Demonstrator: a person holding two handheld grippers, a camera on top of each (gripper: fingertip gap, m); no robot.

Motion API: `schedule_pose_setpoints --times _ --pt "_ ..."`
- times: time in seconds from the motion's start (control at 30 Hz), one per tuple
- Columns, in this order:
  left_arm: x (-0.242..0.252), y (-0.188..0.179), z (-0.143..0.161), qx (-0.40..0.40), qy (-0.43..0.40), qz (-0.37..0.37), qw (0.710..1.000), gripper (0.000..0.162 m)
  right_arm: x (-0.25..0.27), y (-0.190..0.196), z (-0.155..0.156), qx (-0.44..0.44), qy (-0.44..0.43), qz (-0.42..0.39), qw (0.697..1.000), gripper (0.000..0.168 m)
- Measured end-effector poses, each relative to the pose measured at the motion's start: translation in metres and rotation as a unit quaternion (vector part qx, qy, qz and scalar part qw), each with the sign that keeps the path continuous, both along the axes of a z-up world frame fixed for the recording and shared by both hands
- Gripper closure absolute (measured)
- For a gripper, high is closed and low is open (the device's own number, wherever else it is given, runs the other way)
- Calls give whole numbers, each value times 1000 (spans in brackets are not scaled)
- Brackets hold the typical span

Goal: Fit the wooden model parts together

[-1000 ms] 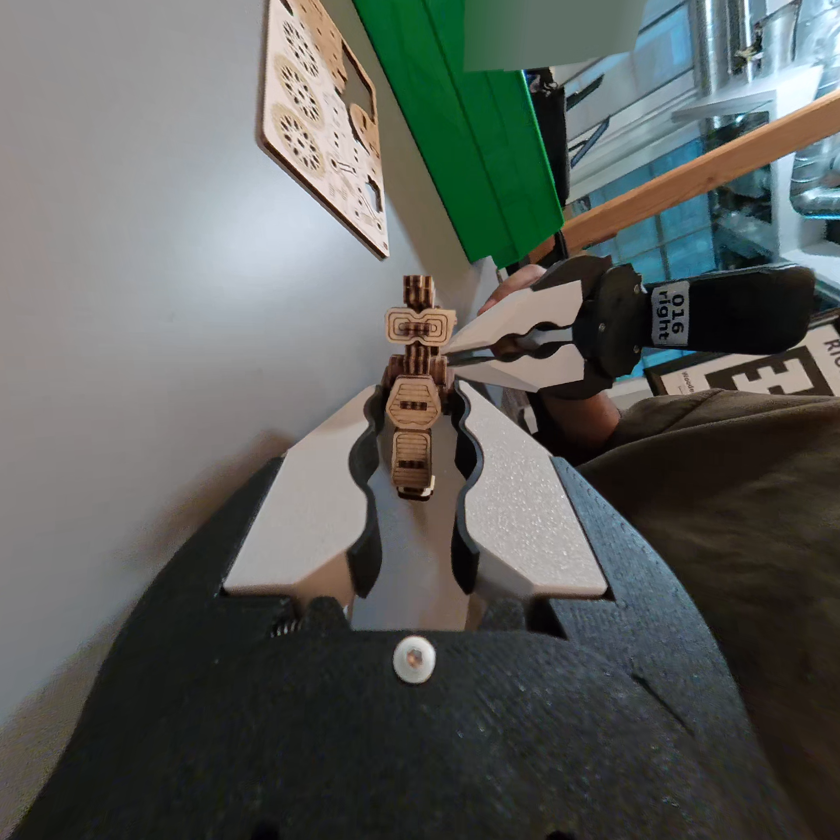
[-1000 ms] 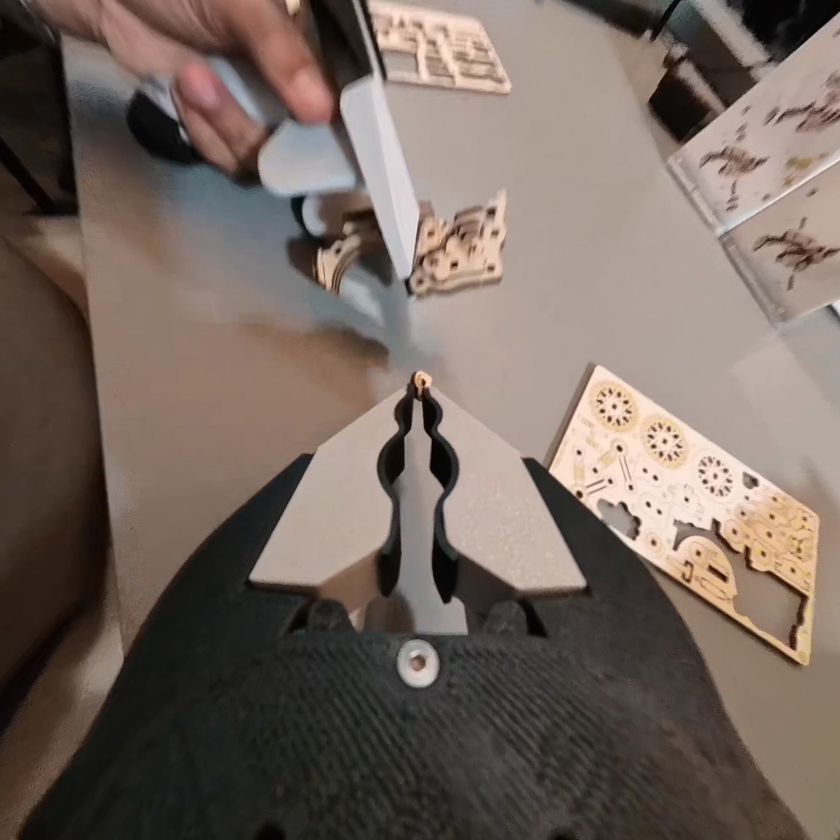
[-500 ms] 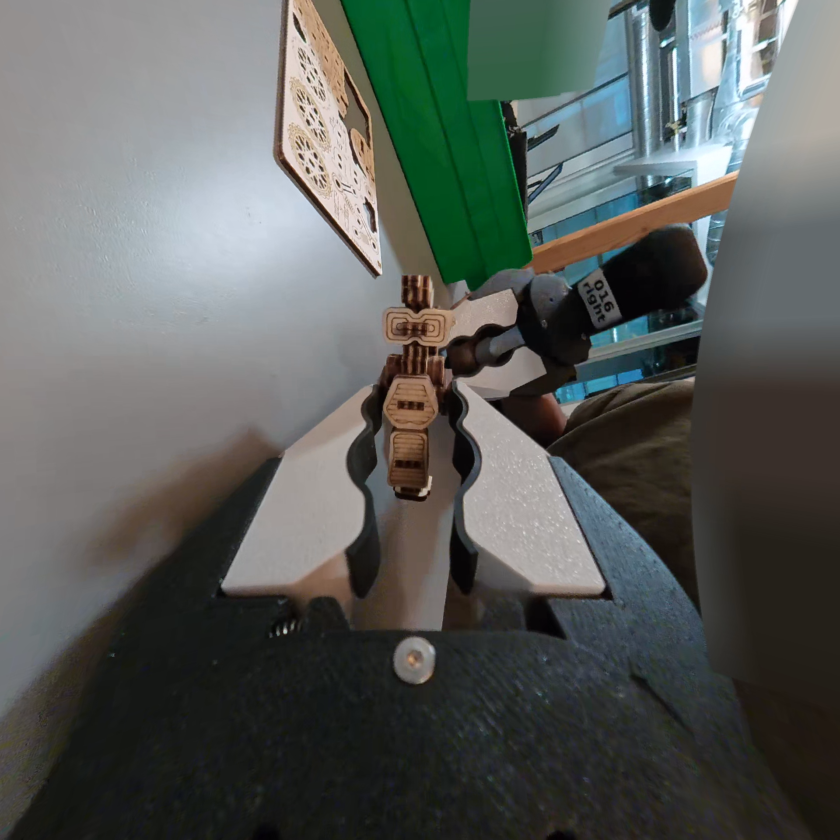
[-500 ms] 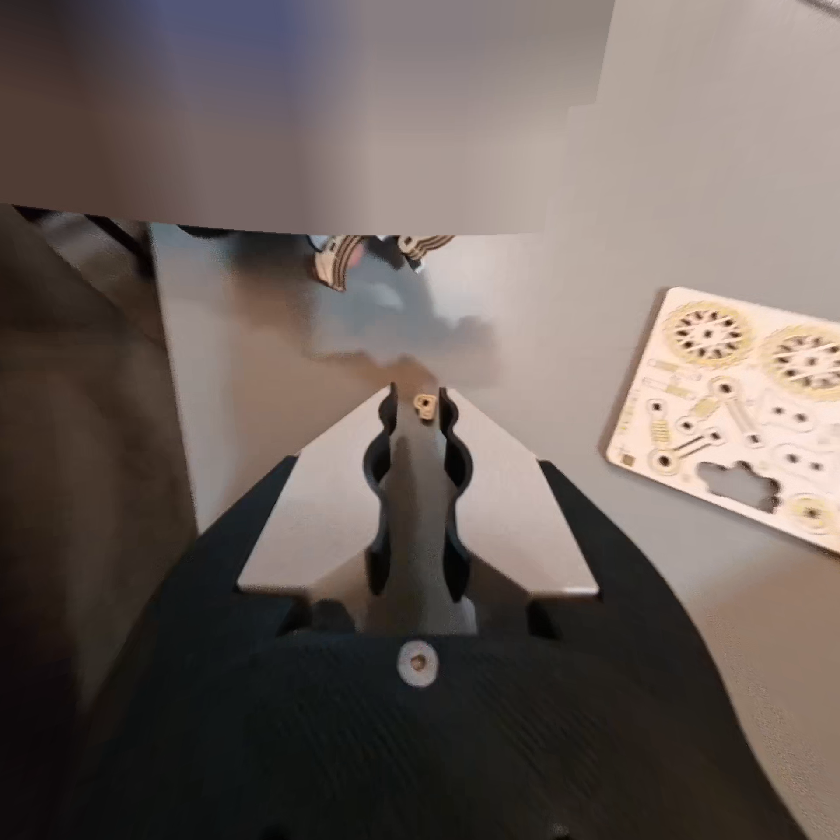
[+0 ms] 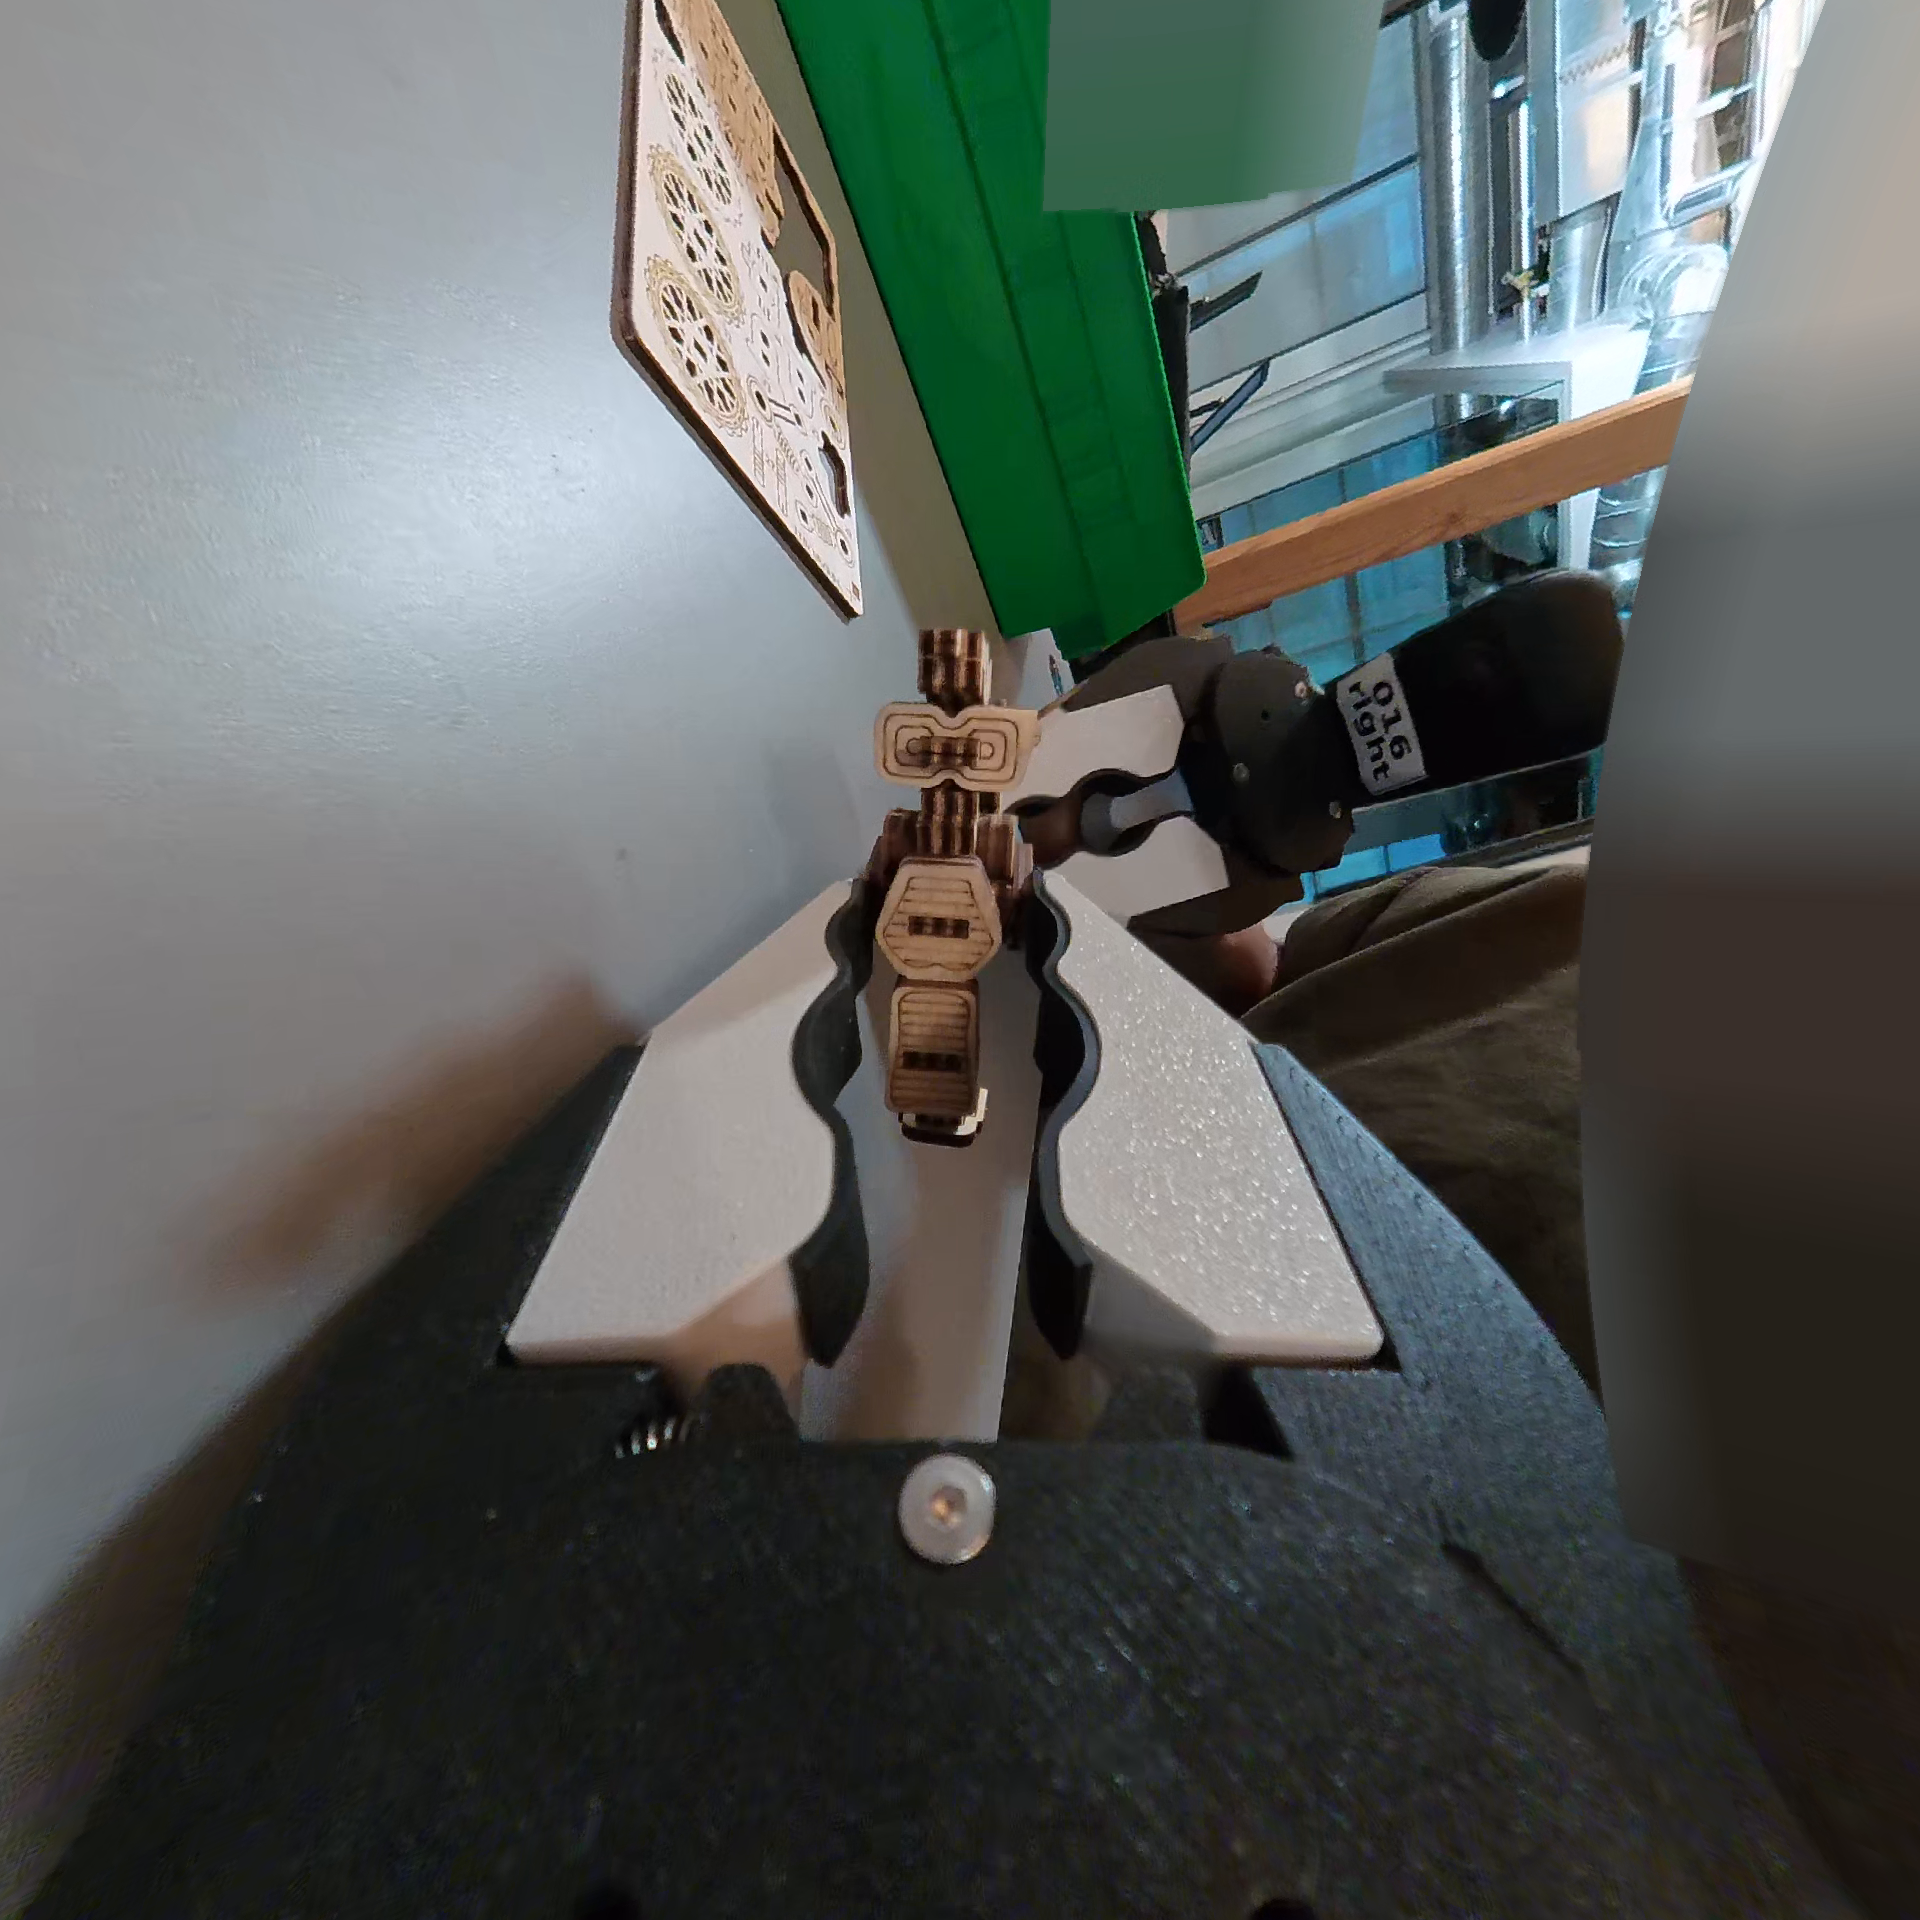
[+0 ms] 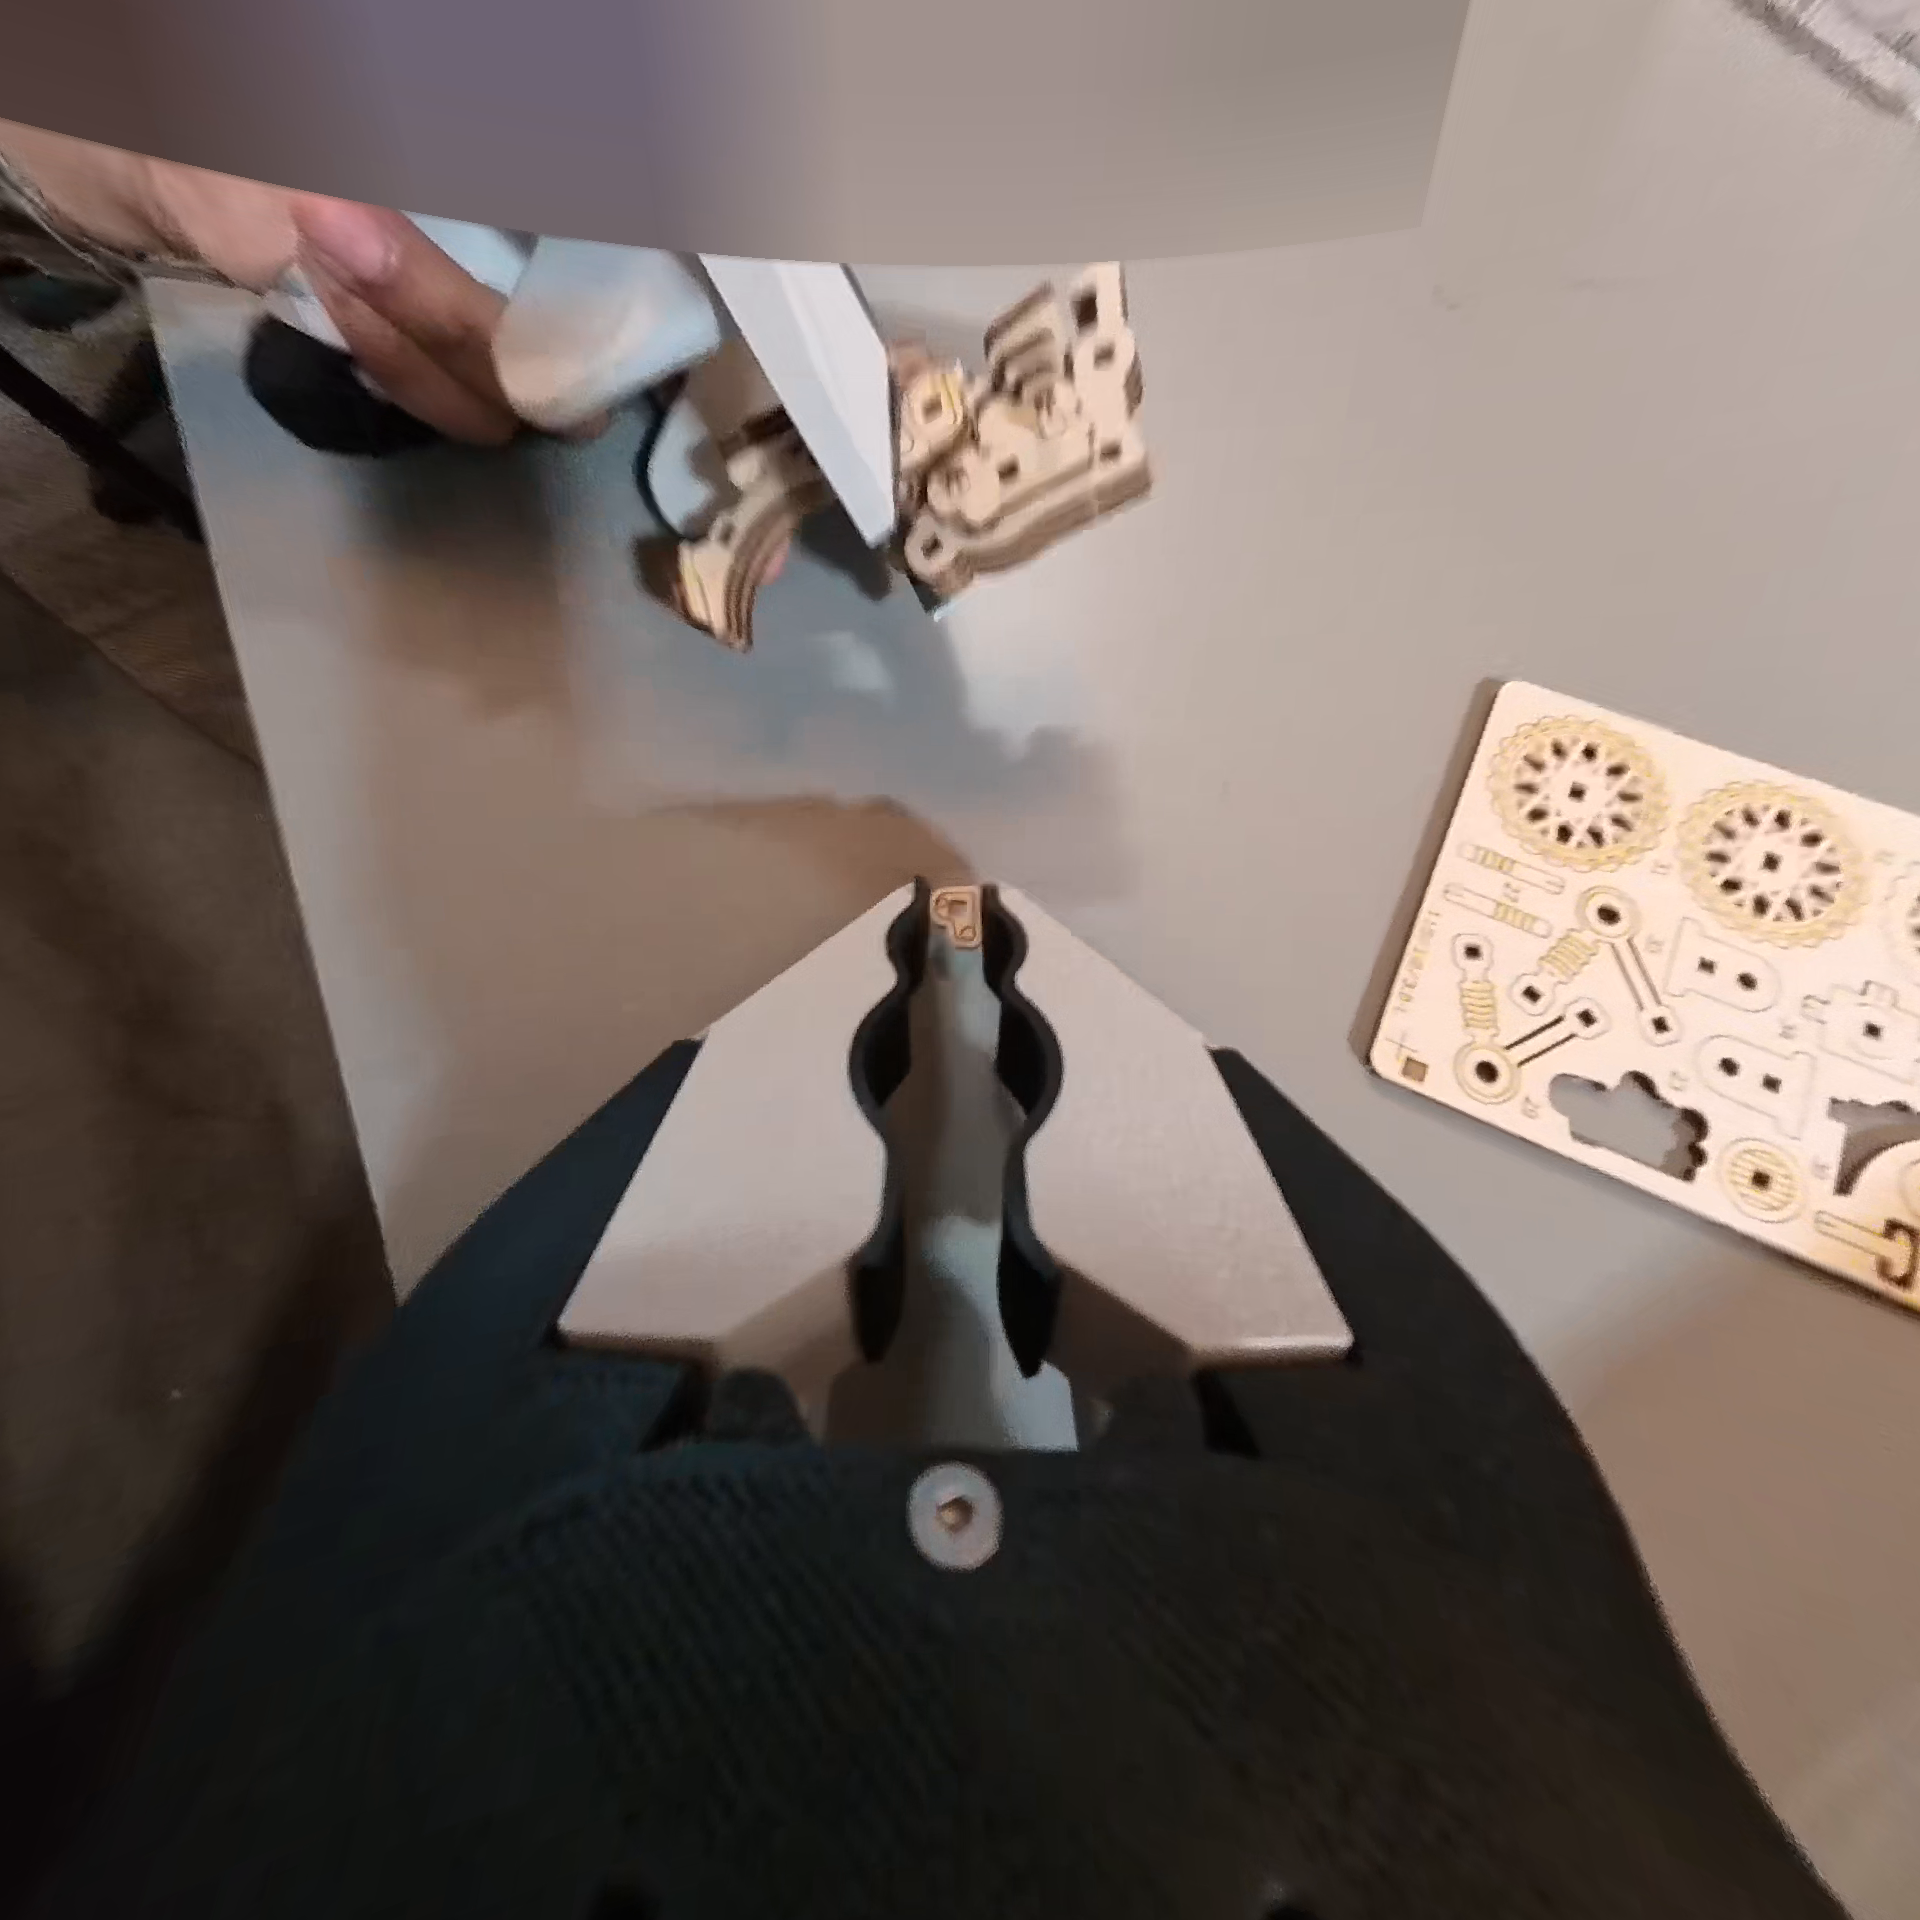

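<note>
The left gripper (image 5: 940,883) is squeezing the half-built wooden model (image 5: 940,914) above the grey table (image 5: 312,623). The right gripper (image 6: 954,902) is pinching a tiny wooden piece (image 6: 956,914), perhaps a peg. Both are looking light, thin and easy to snap, so holding the flat sides is best. Blur is hiding the joining slot.

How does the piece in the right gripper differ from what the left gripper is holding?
The small wooden piece is a single flat bit pinched at the very tips of the right gripper. The wooden model is a much bigger stack of many joined layers, gripped around its middle by the left gripper and sticking out past the tips. Both are pale laser-cut wood, held above the grey table.
</note>
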State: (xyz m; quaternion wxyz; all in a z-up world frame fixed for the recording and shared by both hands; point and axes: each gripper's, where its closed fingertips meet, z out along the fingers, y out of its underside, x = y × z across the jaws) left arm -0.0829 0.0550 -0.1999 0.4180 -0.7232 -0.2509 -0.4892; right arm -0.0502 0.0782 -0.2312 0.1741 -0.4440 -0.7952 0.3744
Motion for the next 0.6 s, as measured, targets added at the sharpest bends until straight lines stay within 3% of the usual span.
schedule_pose_setpoints --times 0.13,0.23,0.6 --pt "9 -1 -3 -6 17 -24 1000 134 -4 -7 36 -46 78 10 996 160" --pt "22 -1 -5 -10 21 -50 998 133 -2 -11 50 -35 123 23 992 160" --pt "53 0 -6 -8 40 -100 994 134 6 -26 46 93 171 84 977 160"
